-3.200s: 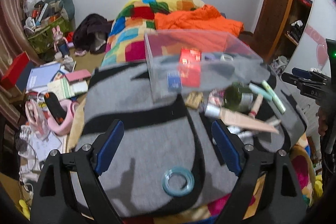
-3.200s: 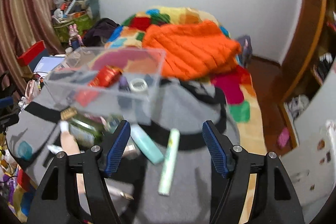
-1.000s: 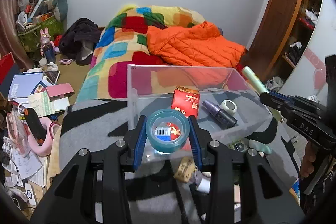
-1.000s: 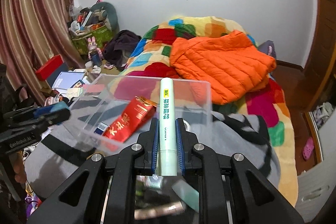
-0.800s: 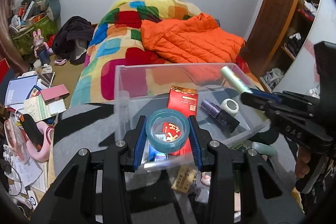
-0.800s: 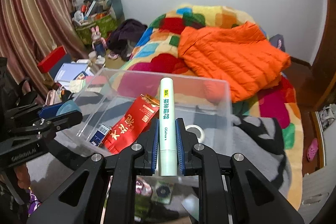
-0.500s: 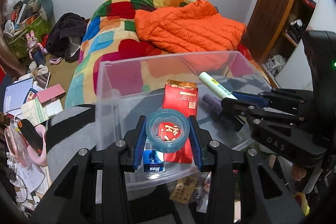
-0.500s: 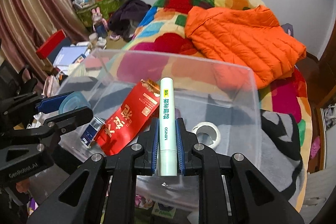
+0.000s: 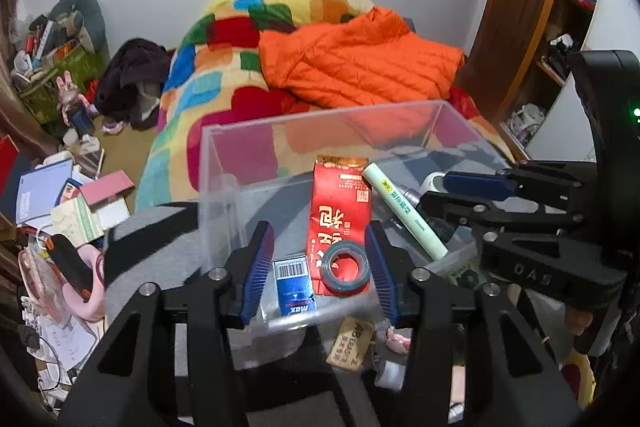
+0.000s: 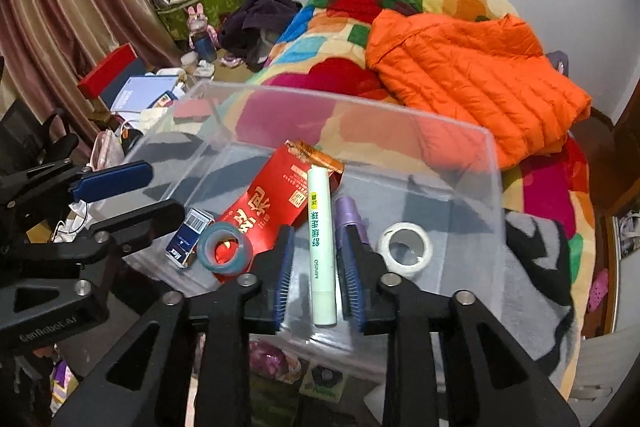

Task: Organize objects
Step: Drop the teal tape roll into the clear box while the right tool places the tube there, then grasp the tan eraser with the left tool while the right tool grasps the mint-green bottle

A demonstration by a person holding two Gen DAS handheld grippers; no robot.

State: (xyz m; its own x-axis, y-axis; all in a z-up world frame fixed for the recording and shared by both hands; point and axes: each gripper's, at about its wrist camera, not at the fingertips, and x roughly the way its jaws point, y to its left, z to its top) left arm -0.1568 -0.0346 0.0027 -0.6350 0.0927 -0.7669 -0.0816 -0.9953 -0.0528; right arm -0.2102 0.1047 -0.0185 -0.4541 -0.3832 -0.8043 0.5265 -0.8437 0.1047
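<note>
While both claws hang over the clear plastic bin (image 9: 224, 163), a release is judged under way: the left gripper (image 9: 320, 263) is opening around the blue tape roll (image 9: 345, 268), the right gripper (image 10: 316, 267) around the pale green tube (image 10: 320, 247); neither is gripped. Next, both claws should be lifted clear.

Two wrist cameras look steeply down, close over the near edge of a clear bin (image 9: 224, 163) (image 10: 494, 187); both share its interior and the bed (image 9: 224, 67) (image 10: 332, 11) beyond.
</note>
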